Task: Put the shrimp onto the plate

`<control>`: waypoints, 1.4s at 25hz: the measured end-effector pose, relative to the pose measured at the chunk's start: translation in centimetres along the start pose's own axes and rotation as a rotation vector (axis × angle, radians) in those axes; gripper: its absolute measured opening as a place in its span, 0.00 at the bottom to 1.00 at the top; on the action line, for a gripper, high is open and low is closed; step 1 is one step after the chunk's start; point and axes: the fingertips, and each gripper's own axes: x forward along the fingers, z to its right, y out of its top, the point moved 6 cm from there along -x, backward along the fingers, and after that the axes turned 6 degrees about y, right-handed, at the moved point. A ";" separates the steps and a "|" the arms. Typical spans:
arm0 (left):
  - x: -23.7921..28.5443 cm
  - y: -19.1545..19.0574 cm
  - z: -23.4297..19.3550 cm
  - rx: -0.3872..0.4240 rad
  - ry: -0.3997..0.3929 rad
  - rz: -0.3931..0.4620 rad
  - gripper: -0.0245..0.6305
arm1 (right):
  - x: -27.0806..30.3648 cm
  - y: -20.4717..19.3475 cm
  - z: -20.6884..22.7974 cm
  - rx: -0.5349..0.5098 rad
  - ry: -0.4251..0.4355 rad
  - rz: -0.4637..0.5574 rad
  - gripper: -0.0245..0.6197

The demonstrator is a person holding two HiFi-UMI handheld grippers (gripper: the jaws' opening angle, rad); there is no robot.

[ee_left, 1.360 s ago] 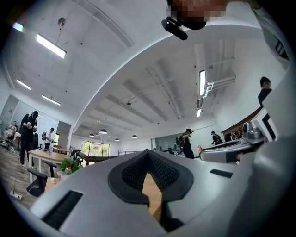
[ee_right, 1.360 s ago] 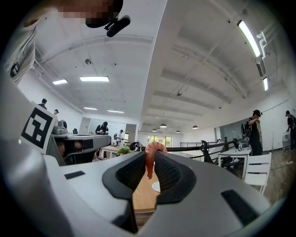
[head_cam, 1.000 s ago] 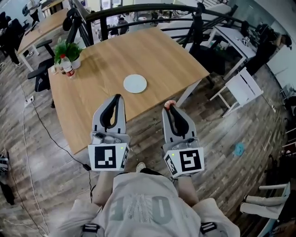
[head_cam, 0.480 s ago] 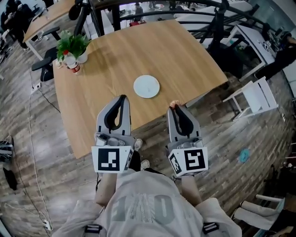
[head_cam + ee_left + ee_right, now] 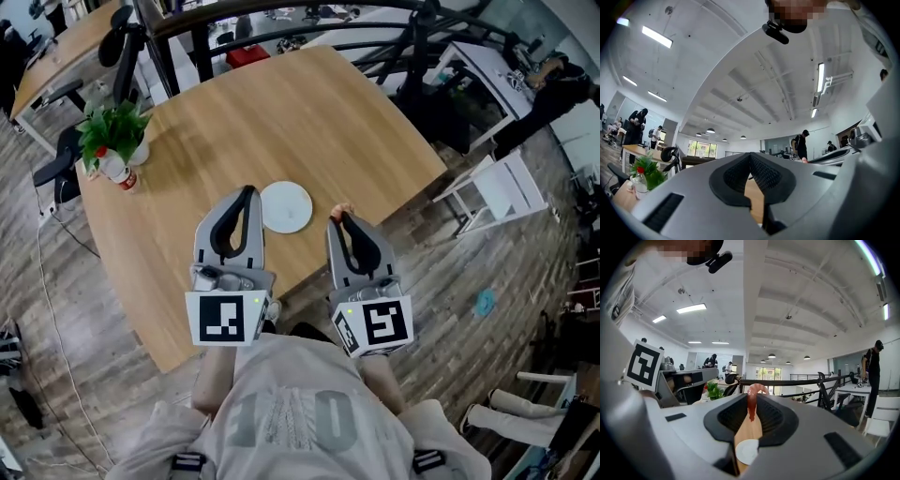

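Observation:
A round white plate (image 5: 285, 206) lies on the wooden table (image 5: 309, 112) near its front edge. My right gripper (image 5: 338, 217) is shut on a pink shrimp (image 5: 340, 208), which sticks up from between the jaw tips just right of the plate. In the right gripper view the shrimp (image 5: 752, 397) curls above the jaws, and the plate (image 5: 747, 451) shows low in the gap between them. My left gripper (image 5: 246, 193) hovers at the plate's left edge, shut with nothing in it. In the left gripper view its jaw tips meet (image 5: 750, 159), with bare wood below.
A potted plant (image 5: 112, 131) and a red-labelled bottle (image 5: 120, 173) stand at the table's far left. A white chair (image 5: 502, 187) stands on the floor to the right. A black railing (image 5: 281, 19) runs behind the table. Other desks and people are far off.
The person has stepped up to the table. Both grippers have gone from over the floor to over the table's front edge, now flanking the plate. The shrimp stays held.

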 end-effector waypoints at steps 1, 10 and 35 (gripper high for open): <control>0.5 -0.1 -0.1 0.000 -0.007 -0.001 0.05 | 0.3 0.0 0.1 0.000 -0.005 -0.005 0.14; 3.5 -3.1 0.0 0.018 -0.020 -0.082 0.05 | 3.1 -2.3 1.9 0.059 -0.002 -0.084 0.14; 7.0 -5.6 -1.3 0.064 0.061 -0.054 0.05 | 16.7 -16.1 4.7 0.136 0.183 -0.466 0.14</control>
